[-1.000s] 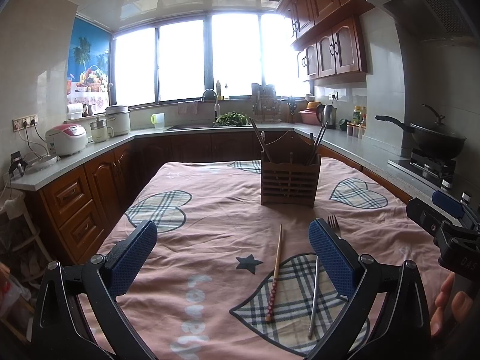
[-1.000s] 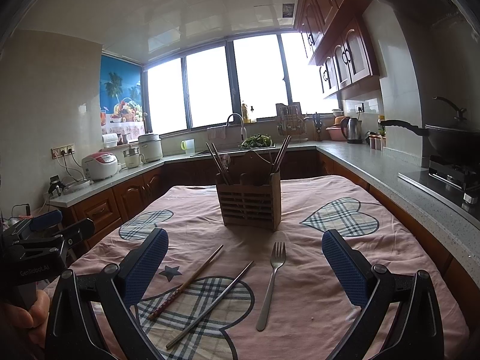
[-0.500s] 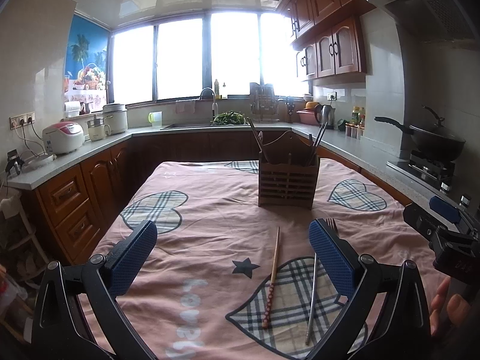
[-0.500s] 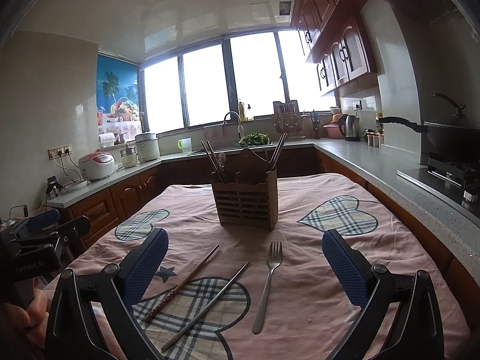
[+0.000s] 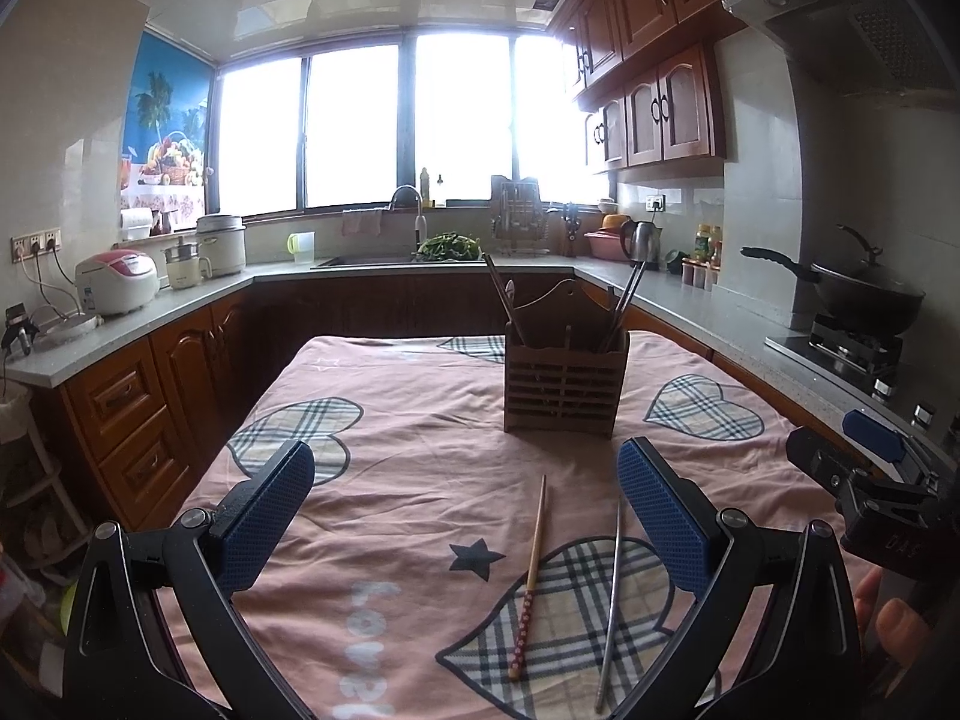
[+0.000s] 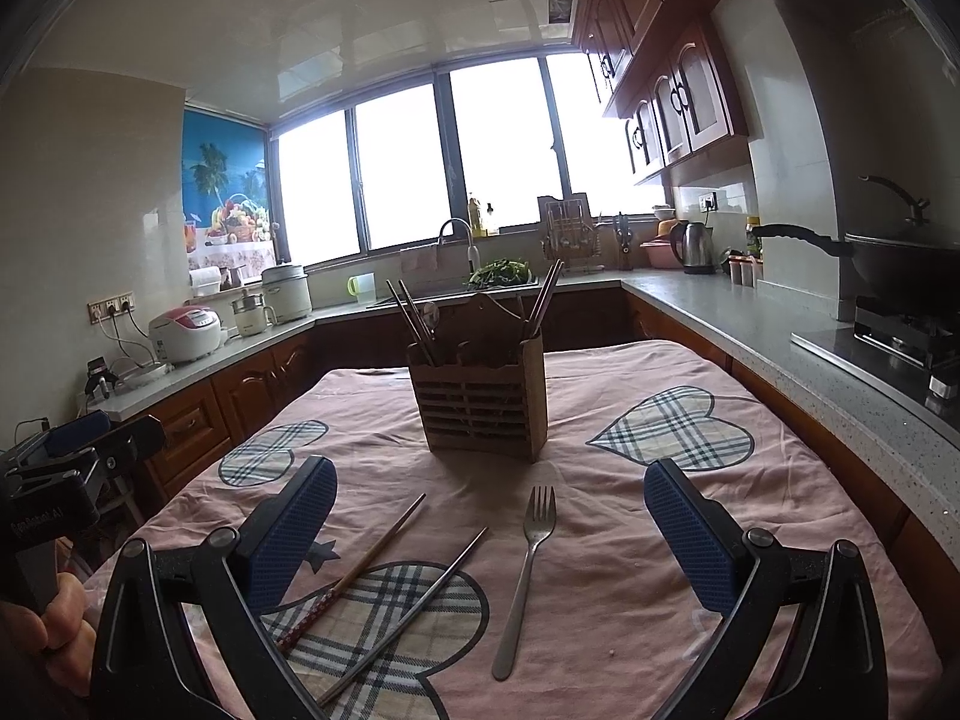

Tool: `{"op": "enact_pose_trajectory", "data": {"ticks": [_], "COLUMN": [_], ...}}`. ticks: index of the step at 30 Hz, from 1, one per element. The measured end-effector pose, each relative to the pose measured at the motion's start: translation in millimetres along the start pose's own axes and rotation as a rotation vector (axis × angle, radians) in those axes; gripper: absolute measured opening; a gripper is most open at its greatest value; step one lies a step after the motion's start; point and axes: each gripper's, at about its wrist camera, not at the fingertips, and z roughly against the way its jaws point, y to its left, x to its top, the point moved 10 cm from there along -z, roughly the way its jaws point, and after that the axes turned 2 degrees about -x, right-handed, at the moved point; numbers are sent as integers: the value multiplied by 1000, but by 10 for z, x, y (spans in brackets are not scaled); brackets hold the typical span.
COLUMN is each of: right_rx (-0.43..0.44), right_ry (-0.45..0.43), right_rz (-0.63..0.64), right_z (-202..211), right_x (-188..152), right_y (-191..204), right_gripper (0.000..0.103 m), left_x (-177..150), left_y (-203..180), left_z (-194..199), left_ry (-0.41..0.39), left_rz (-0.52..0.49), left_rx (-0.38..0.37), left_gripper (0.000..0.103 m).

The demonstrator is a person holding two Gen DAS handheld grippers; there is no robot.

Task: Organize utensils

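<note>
A brown slatted utensil holder (image 5: 565,387) (image 6: 482,405) stands mid-table with chopsticks and a spoon in it. On the pink cloth in front of it lie a wooden chopstick with a red dotted end (image 5: 529,577) (image 6: 354,570), a metal chopstick (image 5: 609,606) (image 6: 408,606) and a metal fork (image 6: 527,570). My left gripper (image 5: 465,510) is open and empty, above the near cloth. My right gripper (image 6: 489,525) is open and empty, with the fork between its fingers. The fork is hidden in the left wrist view.
The table has a pink cloth with plaid hearts (image 6: 672,429). Counters run around it: rice cooker (image 5: 117,288) on the left, sink (image 5: 372,261) at the back, kettle (image 6: 696,246), wok (image 5: 864,294) on a gas stove at the right.
Both grippers have drawn back and tilted up slightly, so the holder and utensils sit a little lower and farther in both views. Nothing on the table has moved.
</note>
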Motion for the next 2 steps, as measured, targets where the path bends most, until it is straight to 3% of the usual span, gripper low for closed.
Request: {"op": "enact_pose_trajectory", "data": {"ticks": [2], "right_rx": [2], "right_ry": [-1], "right_rz": [-2], "right_z": [-2], "right_x": [7], "right_y": [-1], "right_gripper": [103], "left_x": [7], "left_y": [-13], "left_z": [3], "left_ry": [-2], "left_rz": [-1], "left_rx": [-6], "left_gripper": [103]}}
